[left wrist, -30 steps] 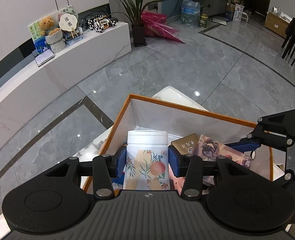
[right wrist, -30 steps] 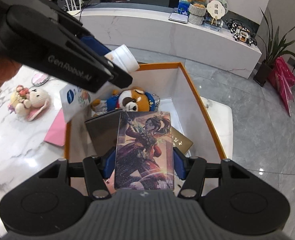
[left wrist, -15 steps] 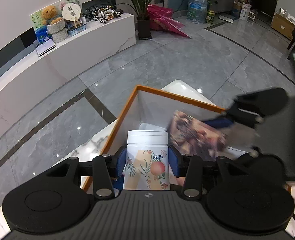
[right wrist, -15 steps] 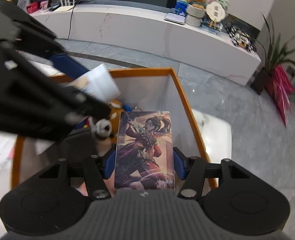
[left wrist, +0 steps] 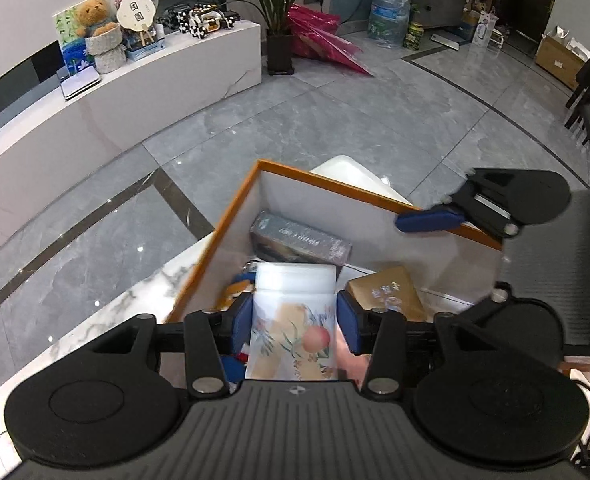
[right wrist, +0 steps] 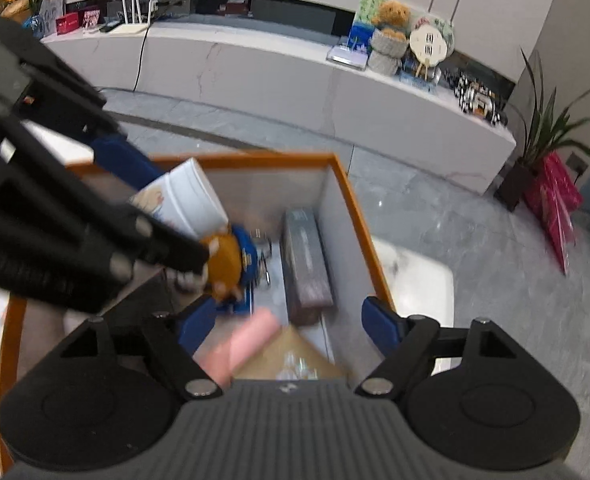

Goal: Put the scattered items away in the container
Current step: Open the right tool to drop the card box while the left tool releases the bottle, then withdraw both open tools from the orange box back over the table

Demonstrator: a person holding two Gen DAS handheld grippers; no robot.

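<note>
My left gripper (left wrist: pixel 295 322) is shut on a white jar with a peach print (left wrist: pixel 293 320) and holds it over the orange-rimmed box (left wrist: pixel 327 180). The jar also shows in the right wrist view (right wrist: pixel 185 202). My right gripper (right wrist: pixel 289 320) is open and empty above the box (right wrist: pixel 347 184). The illustrated card box (right wrist: pixel 307 260) lies on its edge against the box's far wall and also shows in the left wrist view (left wrist: pixel 299 242). A gold box (left wrist: pixel 387 294), a plush dog (right wrist: pixel 227 260) and a pink item (right wrist: pixel 243 344) lie inside.
The box stands on a white marble table (left wrist: pixel 131 304) above a grey tiled floor (left wrist: pixel 335 120). A long white cabinet (right wrist: pixel 295 80) with a teddy bear and ornaments runs along the wall. A potted plant (right wrist: pixel 535 148) stands at its end.
My right gripper has opened and let go of the illustrated card box, which now lies in the box against its far wall. My left gripper still holds the jar, slightly lower.
</note>
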